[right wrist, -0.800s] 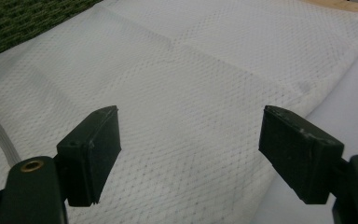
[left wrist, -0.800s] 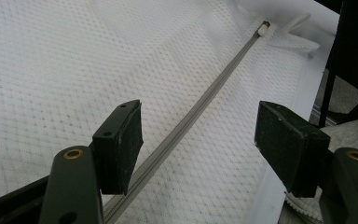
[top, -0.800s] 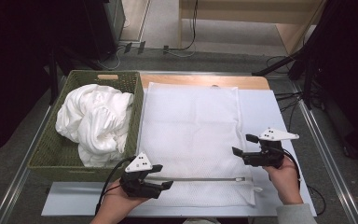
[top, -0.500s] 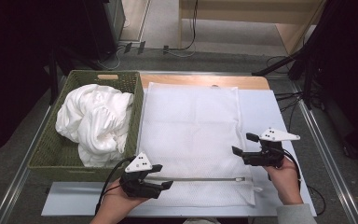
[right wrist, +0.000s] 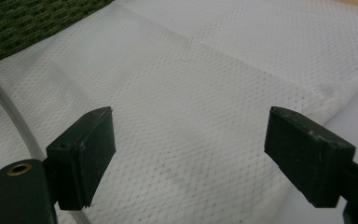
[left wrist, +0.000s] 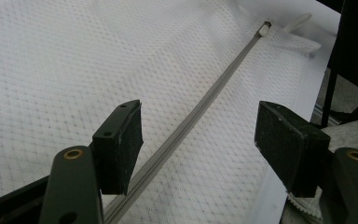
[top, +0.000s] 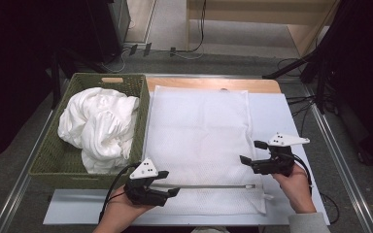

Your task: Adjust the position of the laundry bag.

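On the middle of the table [top: 291,111] a white mesh laundry bag [top: 199,141] lies flat, its long side running away from the person. Its grey zipper [top: 204,186] runs along the near edge, with the white pull [top: 252,185] at the right end. The left gripper [top: 167,183] sits at the left end of that zipper; in the left gripper view its jaws stand spread, one on each side of the zipper line [left wrist: 186,126], pinching nothing. The right gripper [top: 252,152] hangs over the bag's right edge, beyond the pull; in the right gripper view its jaws are also spread, with only mesh [right wrist: 186,116] between them and nothing gripped. Just left of the bag, touching its edge, stands a green woven basket [top: 53,160] holding a heap of crumpled white cloth [top: 99,126].
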